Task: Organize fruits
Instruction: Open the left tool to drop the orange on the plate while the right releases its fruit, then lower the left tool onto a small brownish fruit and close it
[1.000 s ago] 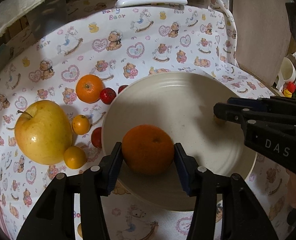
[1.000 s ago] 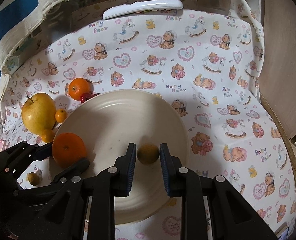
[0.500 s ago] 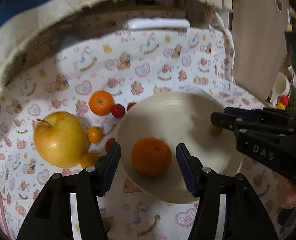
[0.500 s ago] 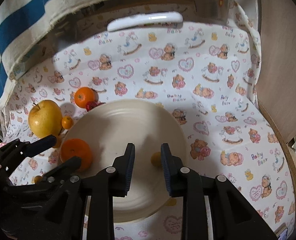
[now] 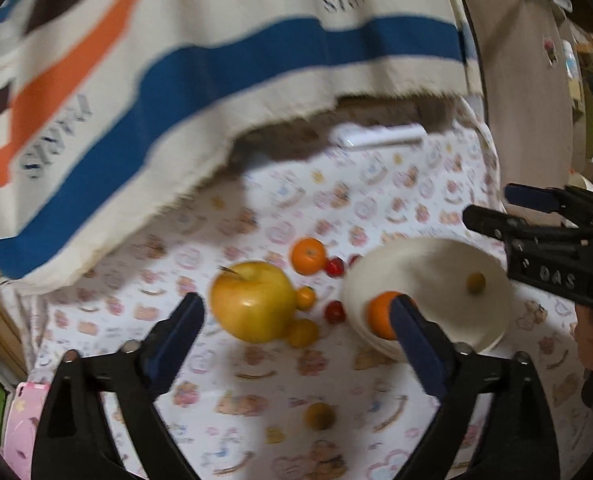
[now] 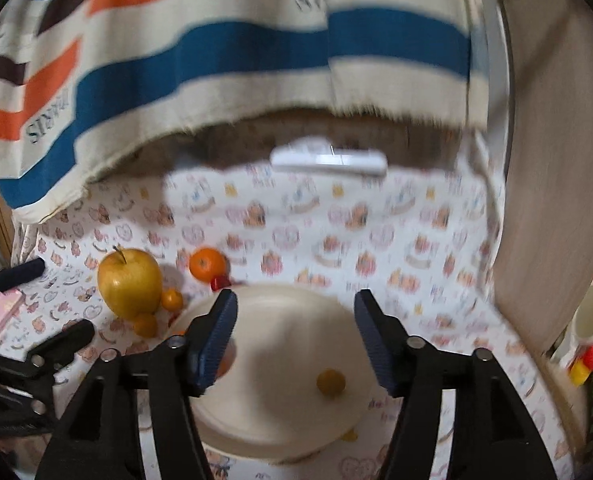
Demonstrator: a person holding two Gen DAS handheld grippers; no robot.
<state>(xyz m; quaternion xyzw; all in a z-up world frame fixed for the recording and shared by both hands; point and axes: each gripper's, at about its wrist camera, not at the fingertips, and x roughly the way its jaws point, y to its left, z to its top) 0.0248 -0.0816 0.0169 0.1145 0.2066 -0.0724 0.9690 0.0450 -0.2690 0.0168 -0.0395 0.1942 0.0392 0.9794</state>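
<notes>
Both grippers are lifting away from the cream plate [image 6: 280, 436], jaws opening and empty. Left gripper [image 5: 296, 324] is framing the yellow apple [image 5: 252, 300], stem tilting up-left; right gripper [image 6: 294, 336] is hovering over the plate, where the orange [image 5: 380, 314] and small yellow fruit [image 6: 330, 382] are lying.

Warm, fairly dim indoor light, soft shadows beside the fruit, heavy motion blur throughout, fisheye bending with dark corners.
</notes>
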